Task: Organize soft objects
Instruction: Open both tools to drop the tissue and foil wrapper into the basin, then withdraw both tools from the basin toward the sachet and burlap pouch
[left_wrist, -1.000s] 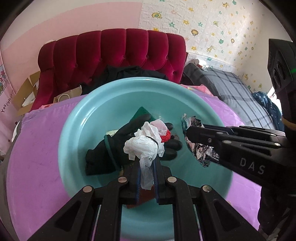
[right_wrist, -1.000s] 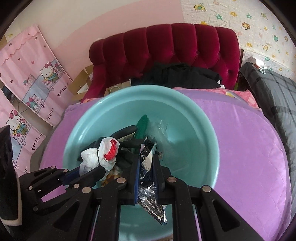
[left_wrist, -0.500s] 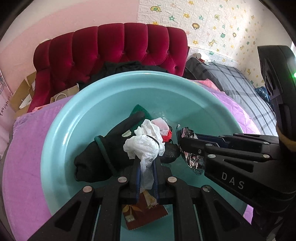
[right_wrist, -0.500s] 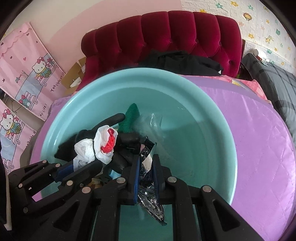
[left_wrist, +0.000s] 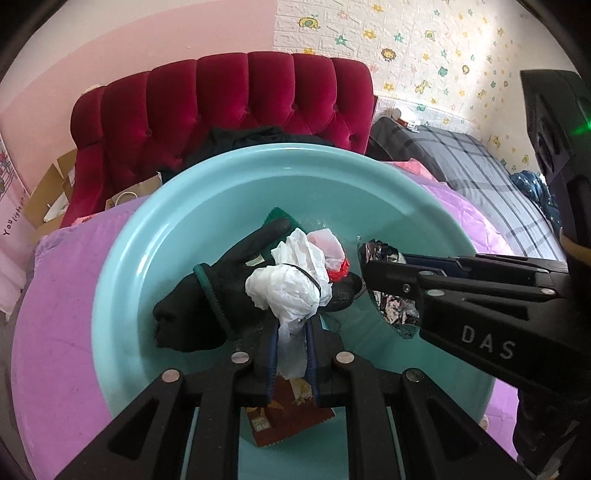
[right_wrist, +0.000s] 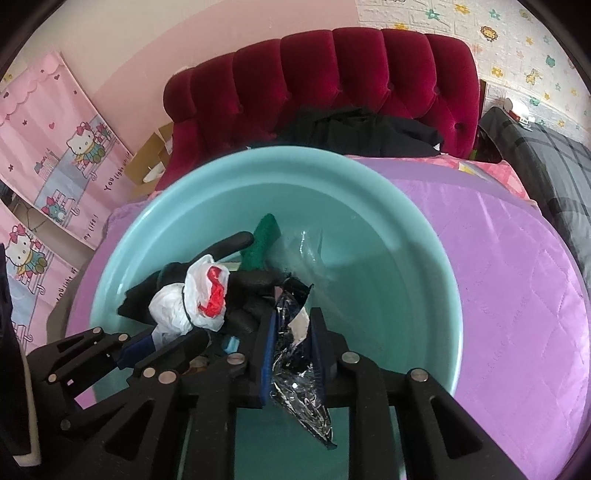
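Both hand-held grippers hang over the teal basin (left_wrist: 122, 280), which sits on a purple quilted cover (right_wrist: 517, 280), and each has a soft scrap between its jaws. The left gripper (left_wrist: 290, 345) has a crumpled white plastic bag (left_wrist: 291, 284) between its blue pads; its jaws have just been opening a little, yet the bag's tail is still pinched between them and the bunched part stands up ahead of the tips, directly above a black glove (left_wrist: 207, 306) that lies in the basin bottom with its long axis running from near left to far right. The right gripper (right_wrist: 291, 343) has a silvery foil wrapper (right_wrist: 295, 369) between its pads; its jaws have also just been opening, and the wrapper looks more loosely caught, with daylight along one pad, though it has not dropped. The wrapper's long axis runs along the fingers, its lower end hanging back beneath the jaws toward the camera. In the left wrist view the right gripper (left_wrist: 373, 273) comes in from the right, its tip just beside the glove's fingertips and near the bag. The relation that matters is vertical: both scraps hang straight above the pile, so a release should land them inside. A green cloth (right_wrist: 264, 240) and a clear wrapper lie farther back in the basin, and a brown packet (left_wrist: 288, 413) shows nearest, beneath the left gripper.
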